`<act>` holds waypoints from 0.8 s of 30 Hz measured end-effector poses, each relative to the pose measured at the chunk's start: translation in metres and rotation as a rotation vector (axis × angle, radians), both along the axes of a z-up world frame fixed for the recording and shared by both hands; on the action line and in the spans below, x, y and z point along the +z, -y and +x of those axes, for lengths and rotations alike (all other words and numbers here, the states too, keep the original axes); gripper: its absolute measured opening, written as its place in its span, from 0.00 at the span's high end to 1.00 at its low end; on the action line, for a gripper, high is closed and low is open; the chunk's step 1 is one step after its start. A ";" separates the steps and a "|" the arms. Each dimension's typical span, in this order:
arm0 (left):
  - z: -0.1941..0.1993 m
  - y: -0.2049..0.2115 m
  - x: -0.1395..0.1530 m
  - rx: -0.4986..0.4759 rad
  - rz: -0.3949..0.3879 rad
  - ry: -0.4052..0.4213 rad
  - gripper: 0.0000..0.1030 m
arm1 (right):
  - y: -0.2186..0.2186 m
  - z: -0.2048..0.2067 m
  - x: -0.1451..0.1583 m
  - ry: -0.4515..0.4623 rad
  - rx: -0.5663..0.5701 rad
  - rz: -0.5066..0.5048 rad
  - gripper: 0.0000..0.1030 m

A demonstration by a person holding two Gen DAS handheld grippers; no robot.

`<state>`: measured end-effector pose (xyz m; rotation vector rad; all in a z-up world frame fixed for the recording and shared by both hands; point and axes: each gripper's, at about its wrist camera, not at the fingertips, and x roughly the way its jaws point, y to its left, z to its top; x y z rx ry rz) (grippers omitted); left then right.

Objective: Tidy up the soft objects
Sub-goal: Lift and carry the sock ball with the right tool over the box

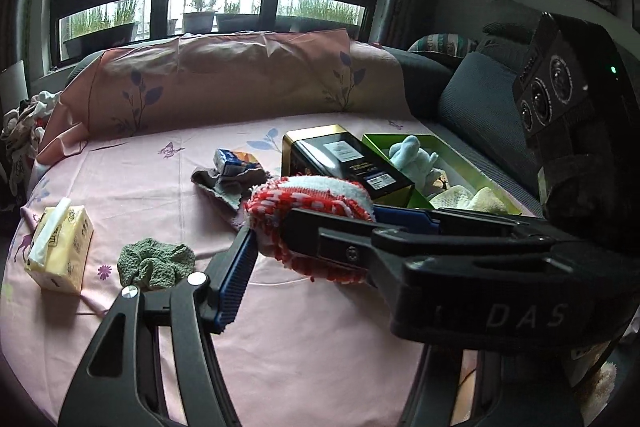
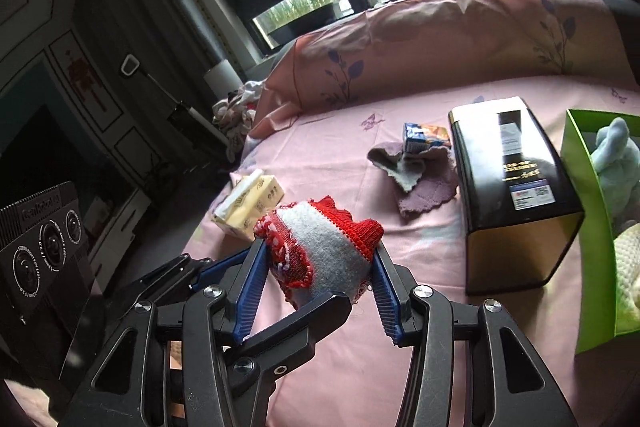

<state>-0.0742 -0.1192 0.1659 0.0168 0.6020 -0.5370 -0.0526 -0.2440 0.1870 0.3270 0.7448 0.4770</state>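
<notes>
A rolled red-and-white knitted sock (image 1: 308, 201) (image 2: 320, 247) is held above the pink bed sheet (image 1: 304, 327). My right gripper (image 2: 318, 259) is shut on it, blue pads pressing both sides. My left gripper (image 1: 312, 223) also surrounds the sock; its left finger (image 1: 236, 267) shows, and the right gripper's body crosses in front. In the right wrist view a left finger (image 2: 296, 323) sits under the sock. A green box (image 1: 460, 167) (image 2: 592, 227) at the right holds a light blue plush (image 1: 412, 155) (image 2: 616, 163) and cream cloths (image 1: 472, 201).
A black-and-gold box (image 1: 348, 159) (image 2: 512, 199) stands beside the green box. A purple cloth (image 2: 420, 183) with a small blue packet (image 2: 424, 137) lies behind. A green knitted cloth (image 1: 154, 261) and a yellow tissue pack (image 1: 60, 249) (image 2: 248, 203) lie left. A pink pillow (image 1: 240, 83) lines the back.
</notes>
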 end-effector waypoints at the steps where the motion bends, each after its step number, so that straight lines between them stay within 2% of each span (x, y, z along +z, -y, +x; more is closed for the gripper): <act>1: -0.001 0.010 0.004 -0.017 0.004 0.014 0.41 | 0.010 -0.004 0.004 0.014 -0.026 0.013 0.50; 5: -0.008 0.049 0.015 -0.089 0.029 0.079 0.41 | 0.048 -0.020 0.015 0.073 -0.126 0.040 0.50; 10: -0.012 0.097 0.019 -0.170 0.066 0.117 0.41 | 0.090 -0.037 0.019 0.117 -0.257 0.054 0.50; 13: -0.012 0.122 0.019 -0.219 0.085 0.140 0.41 | 0.119 -0.042 0.015 0.121 -0.313 0.121 0.50; 18: -0.011 0.161 0.013 -0.312 0.075 0.119 0.41 | 0.160 -0.056 0.008 0.126 -0.451 0.160 0.50; 24: -0.003 0.206 0.000 -0.383 0.122 0.101 0.41 | 0.204 -0.057 -0.012 0.090 -0.561 0.235 0.50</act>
